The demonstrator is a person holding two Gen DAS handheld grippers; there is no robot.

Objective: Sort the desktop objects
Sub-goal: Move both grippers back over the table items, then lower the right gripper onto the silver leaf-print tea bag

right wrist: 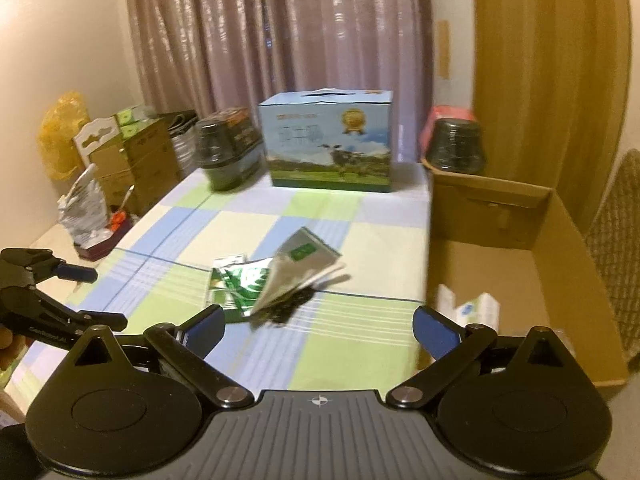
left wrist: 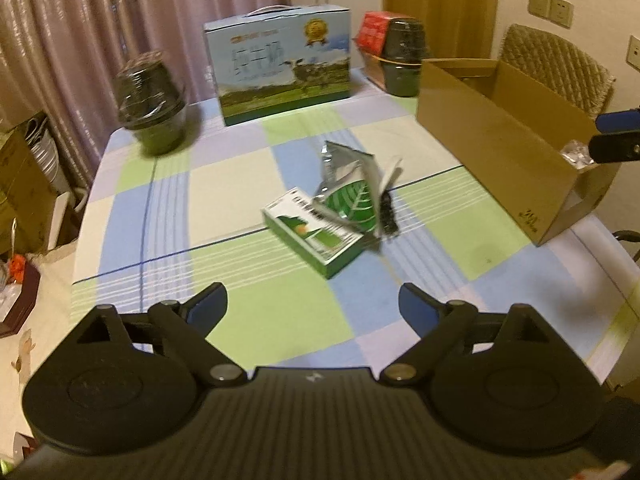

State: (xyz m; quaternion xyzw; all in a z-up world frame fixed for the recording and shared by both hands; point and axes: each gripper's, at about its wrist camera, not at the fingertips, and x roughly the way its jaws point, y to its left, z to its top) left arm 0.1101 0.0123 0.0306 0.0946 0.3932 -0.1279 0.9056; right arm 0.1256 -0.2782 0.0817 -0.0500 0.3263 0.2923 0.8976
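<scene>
Checkered tabletop [left wrist: 168, 208] fills both views. Left tongs [left wrist: 313, 304] and right tongs [right wrist: 318, 326] each stand apart, empty, at lower frame. At centre lie one green box [left wrist: 316, 236], one silver-green pouch [left wrist: 352, 196] and one dark item [left wrist: 388, 216]. Right: one cardboard box [left wrist: 488, 160]. Far edge: two dark tubs [left wrist: 154, 100], one milk carton [left wrist: 280, 68].

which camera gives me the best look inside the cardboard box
The right wrist view. It looks down into the open cardboard box, showing its floor and small white packages in the near corner. The left wrist view shows mostly the box's outer side wall, with only a glimpse of something clear at one end.
</scene>
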